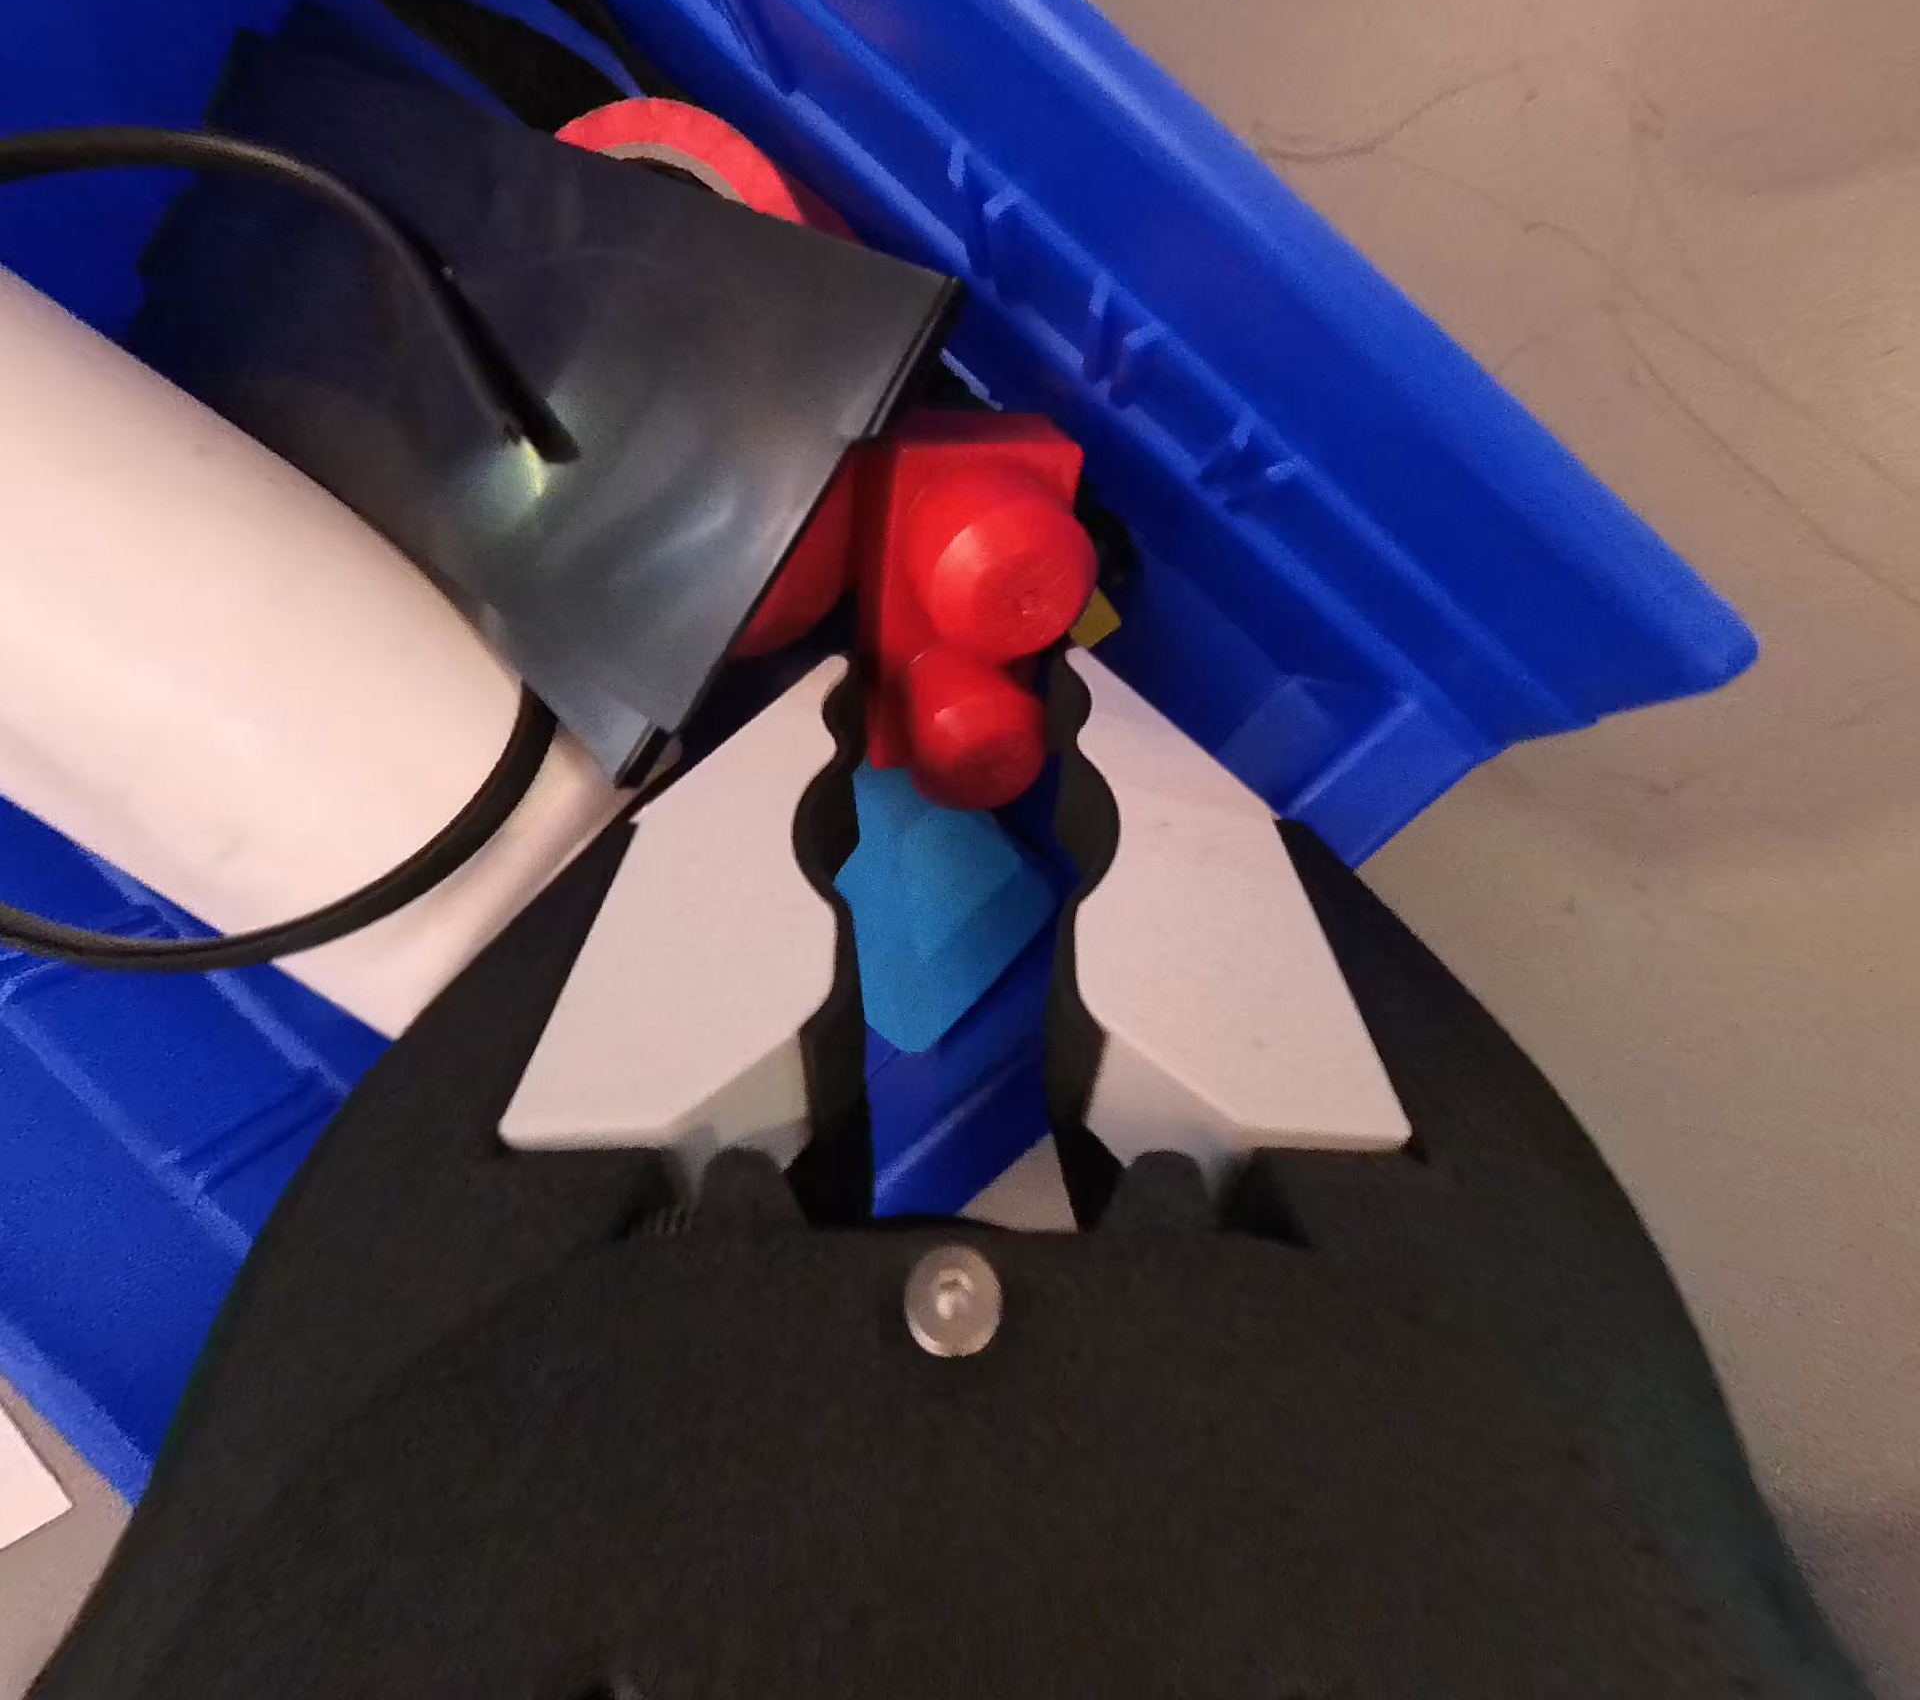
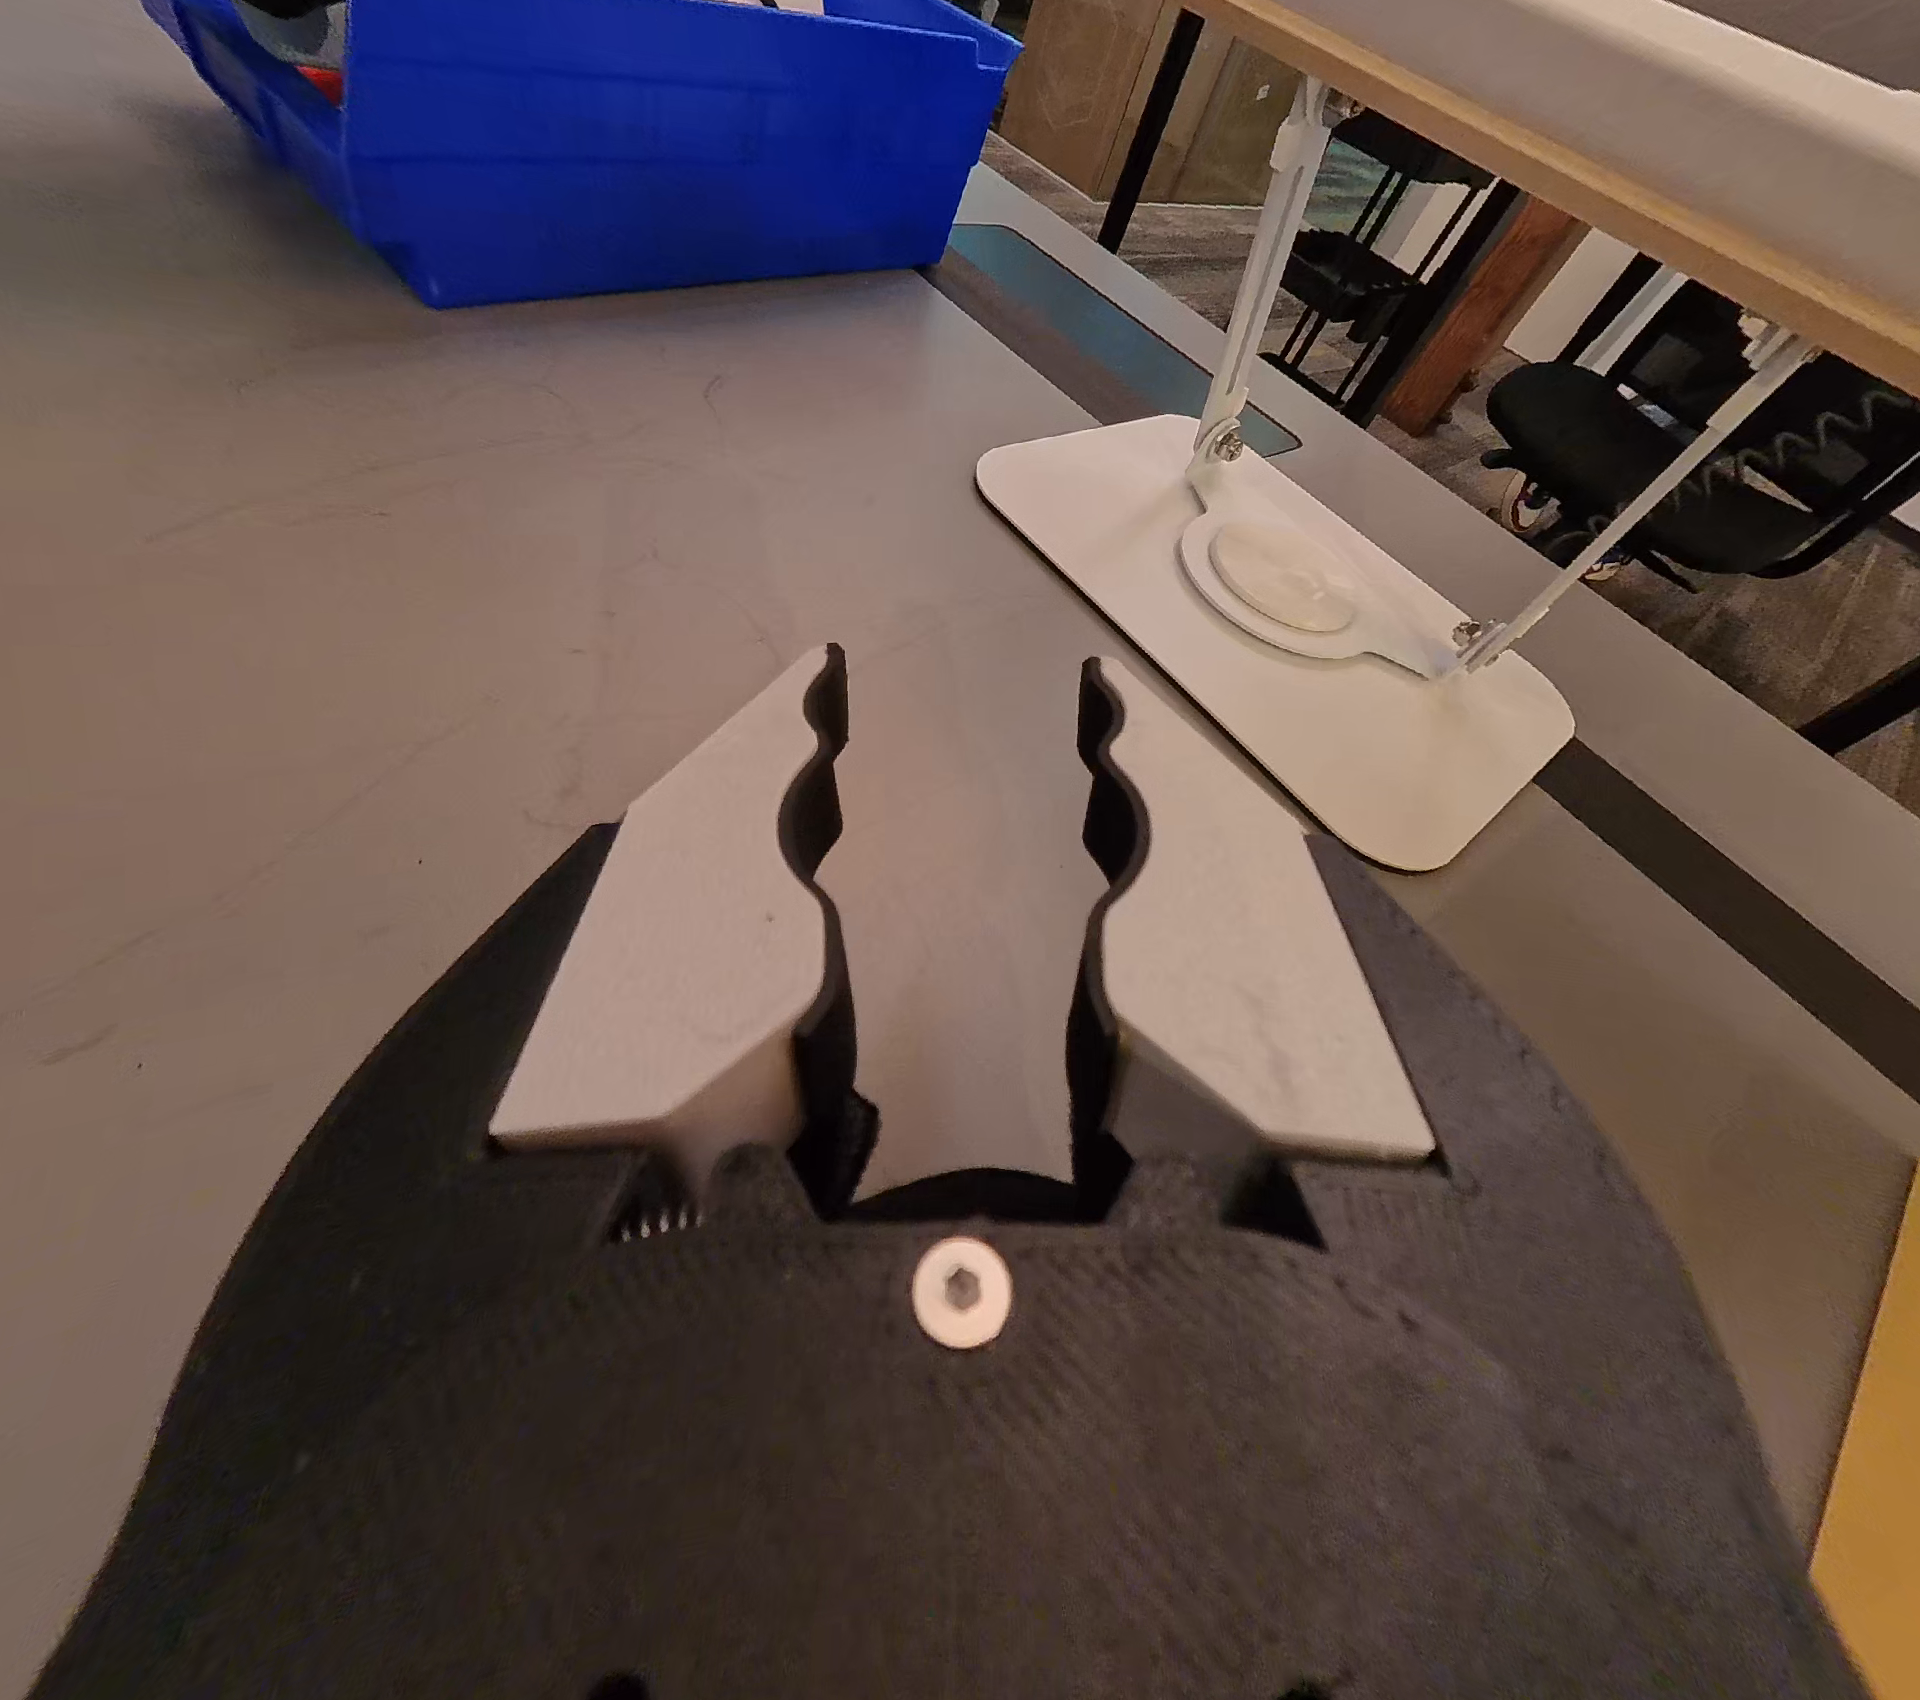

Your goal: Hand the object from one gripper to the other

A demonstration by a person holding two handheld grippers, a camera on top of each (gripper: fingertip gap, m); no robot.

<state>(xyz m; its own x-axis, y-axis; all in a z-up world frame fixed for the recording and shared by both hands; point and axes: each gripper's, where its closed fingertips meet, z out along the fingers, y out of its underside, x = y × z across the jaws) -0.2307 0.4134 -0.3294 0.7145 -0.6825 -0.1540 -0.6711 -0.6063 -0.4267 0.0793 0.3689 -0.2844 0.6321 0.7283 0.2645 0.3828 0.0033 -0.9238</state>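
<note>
Warm, dim-ish indoor light in both views; your colours skew yellow-pink. Left wrist view: you're v. close, so the foreground black textured gripper body [image 1: 935, 1390] is soft, w/ motion smear on its right edge. The glossy black plastic wedge [image 1: 623, 445] throws a pale glare patch near its slot. The saturated blue plastic bin [image 1: 1195, 362] looks near-clipped; its straight rim bows from wide-angle distortion. Right wrist view: sharper. The matte grey tabletop [image 2: 416, 559] carries a broad soft sheen, faint smudges showing. Soft shadow sits under the bin. The white metal stand base [image 2: 1299, 684] is bright, not blown. Background past the table is dark, less crisp; edges stretch.
</note>
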